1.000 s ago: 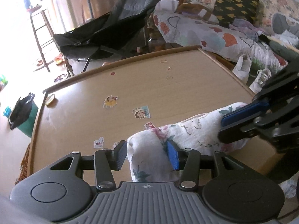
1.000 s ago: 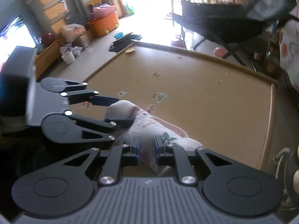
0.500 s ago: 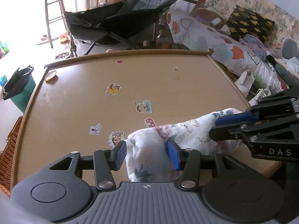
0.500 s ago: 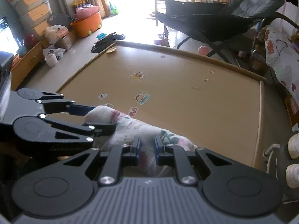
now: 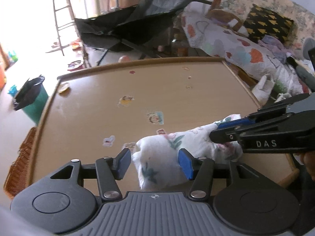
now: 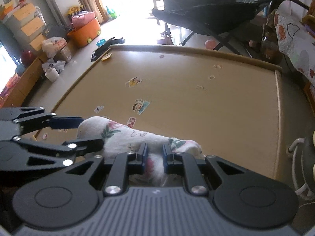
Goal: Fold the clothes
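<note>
The left tongs [image 5: 154,162] stand over the near edge of a wooden desk [image 5: 149,90], their blue pads opening around one end of a rolled white floral cloth [image 5: 167,157]; a gap shows between the left pad and the fabric, while the right pad sits against it. The right tongs [image 6: 153,155] are clamped on the other end of the same cloth [image 6: 126,135], the fabric pinched narrow between the two pads.

The cloth lies on the desk near its front edge as a soft, lumpy roll, its long axis running across from one pair of tongs to the other (roughly parallel to that near edge). It is a white, slightly fuzzy fabric printed with pink flowers and green leaves, creased and bulging where it is bunched.

The desk is light brown with a raised, rounded rim, its matte top dotted with cartoon stickers [image 5: 155,117] and a small yellow disc [image 5: 64,87] near the far left corner.

Beyond it stand a dark folding lounge chair [image 5: 141,17], a sofa with a heart-print quilt [image 5: 232,45] and a black cushion with yellow trees [image 5: 267,25]. A green bin lined with a black bag [image 5: 32,100] sits on the floor at left; an orange tub [image 6: 85,32] and stacked drawers [image 6: 29,23] fill the sunlit side of the room.
</note>
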`<state>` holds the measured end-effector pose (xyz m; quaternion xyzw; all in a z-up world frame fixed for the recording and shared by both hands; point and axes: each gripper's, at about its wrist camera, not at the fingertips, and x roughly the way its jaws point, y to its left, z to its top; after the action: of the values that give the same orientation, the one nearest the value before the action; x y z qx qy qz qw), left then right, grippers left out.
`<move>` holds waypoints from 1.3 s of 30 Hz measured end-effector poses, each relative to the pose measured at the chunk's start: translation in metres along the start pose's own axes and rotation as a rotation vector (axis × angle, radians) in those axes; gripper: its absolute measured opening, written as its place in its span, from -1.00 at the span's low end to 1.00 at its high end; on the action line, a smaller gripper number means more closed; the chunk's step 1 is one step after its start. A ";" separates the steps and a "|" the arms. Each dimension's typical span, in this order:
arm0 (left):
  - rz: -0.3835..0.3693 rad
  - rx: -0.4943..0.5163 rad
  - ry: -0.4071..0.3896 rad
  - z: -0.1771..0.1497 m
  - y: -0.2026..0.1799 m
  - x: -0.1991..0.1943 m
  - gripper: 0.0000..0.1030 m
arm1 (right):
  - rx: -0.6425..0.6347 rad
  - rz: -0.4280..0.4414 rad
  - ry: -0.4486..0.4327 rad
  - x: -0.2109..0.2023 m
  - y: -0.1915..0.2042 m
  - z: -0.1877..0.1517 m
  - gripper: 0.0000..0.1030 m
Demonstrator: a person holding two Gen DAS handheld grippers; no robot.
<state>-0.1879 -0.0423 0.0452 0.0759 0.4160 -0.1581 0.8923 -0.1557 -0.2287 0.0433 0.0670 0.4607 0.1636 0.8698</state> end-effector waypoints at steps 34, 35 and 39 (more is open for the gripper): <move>-0.104 -0.420 0.119 -0.001 0.033 0.039 0.25 | -0.062 -0.089 -0.107 -0.021 0.015 -0.031 -0.58; -0.113 -0.421 0.112 -0.004 0.034 0.039 0.25 | -0.055 -0.096 -0.104 -0.020 0.013 -0.032 -0.59; -0.134 -0.470 0.088 -0.012 0.045 0.035 0.27 | 0.013 -0.075 -0.097 -0.019 0.002 -0.030 -0.60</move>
<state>-0.1594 -0.0050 0.0108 -0.1548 0.4841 -0.1125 0.8538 -0.1902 -0.2345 0.0415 0.0634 0.4212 0.1243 0.8962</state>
